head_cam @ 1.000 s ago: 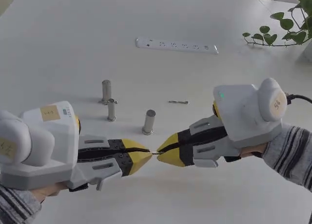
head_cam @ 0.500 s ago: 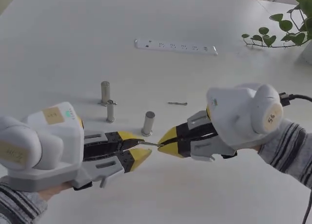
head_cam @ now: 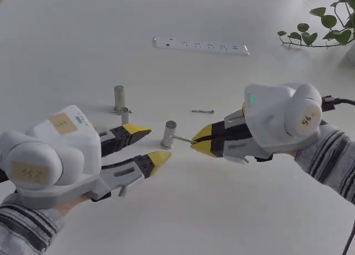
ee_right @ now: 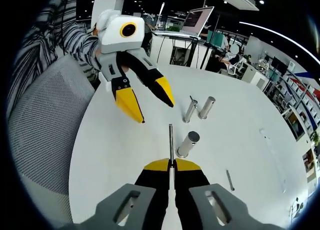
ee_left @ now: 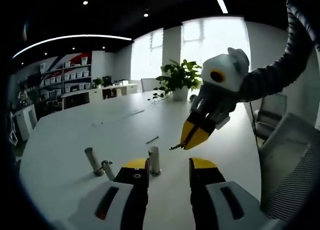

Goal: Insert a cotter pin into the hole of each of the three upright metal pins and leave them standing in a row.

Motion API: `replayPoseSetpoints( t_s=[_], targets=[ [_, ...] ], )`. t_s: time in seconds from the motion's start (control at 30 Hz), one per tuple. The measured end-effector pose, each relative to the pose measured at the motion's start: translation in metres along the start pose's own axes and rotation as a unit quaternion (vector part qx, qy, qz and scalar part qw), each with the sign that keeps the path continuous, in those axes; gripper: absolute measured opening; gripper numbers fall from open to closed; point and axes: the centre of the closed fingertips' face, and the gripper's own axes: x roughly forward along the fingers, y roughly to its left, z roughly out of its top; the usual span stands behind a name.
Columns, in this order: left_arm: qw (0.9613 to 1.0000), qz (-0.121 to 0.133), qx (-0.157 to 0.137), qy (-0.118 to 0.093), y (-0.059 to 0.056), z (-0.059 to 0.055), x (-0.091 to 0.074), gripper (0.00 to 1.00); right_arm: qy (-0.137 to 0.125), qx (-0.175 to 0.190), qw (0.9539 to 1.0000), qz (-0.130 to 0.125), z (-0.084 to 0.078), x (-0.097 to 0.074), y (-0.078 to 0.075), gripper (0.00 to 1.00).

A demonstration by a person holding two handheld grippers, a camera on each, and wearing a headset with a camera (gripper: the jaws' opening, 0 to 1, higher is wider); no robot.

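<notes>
My right gripper (head_cam: 195, 143) jaws pinch the cotter (head_cam: 182, 138), tip just beside the nearest pin (head_cam: 169, 134) standing on the tabletop (head_cam: 222, 199). Left gripper (head_cam: 157, 143) jaws gape open near that pin. Best to level the cotter with the hole and brace the pin with the left.

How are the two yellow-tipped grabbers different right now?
The left gripper has its jaws spread wide, while the right gripper has its jaws closed. The left gripper holds nothing; the right gripper pinches a cotter pin. The right gripper points that pin at the nearest metal pin from the right side; the left gripper waits on the other side. Both have yellow tips and white bodies.
</notes>
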Motion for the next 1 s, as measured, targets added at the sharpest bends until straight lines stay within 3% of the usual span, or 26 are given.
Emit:
replayPoseSetpoints(
  t_s=[0.17,0.5,0.67,1.0],
  targets=[
    [0.9996,0.016,0.014,0.021,0.006,-0.01,0.009,0.3,0.008,0.004,1.0,-0.003,-0.008,0.001,-0.007,0.0],
    [0.9984,0.038,0.012,0.041,0.022,-0.024,0.03,0.26,0.031,0.008,0.9994,-0.015,-0.022,0.006,-0.019,0.0],
    [0.9978,0.048,0.003,0.046,0.027,-0.029,0.04,0.25,0.037,0.01,0.9991,-0.015,-0.027,0.009,-0.024,0.0],
    [0.9966,0.056,-0.041,0.044,0.031,-0.035,0.059,0.22,0.039,0.016,0.999,-0.018,-0.028,0.015,-0.03,0.0]
  ],
)
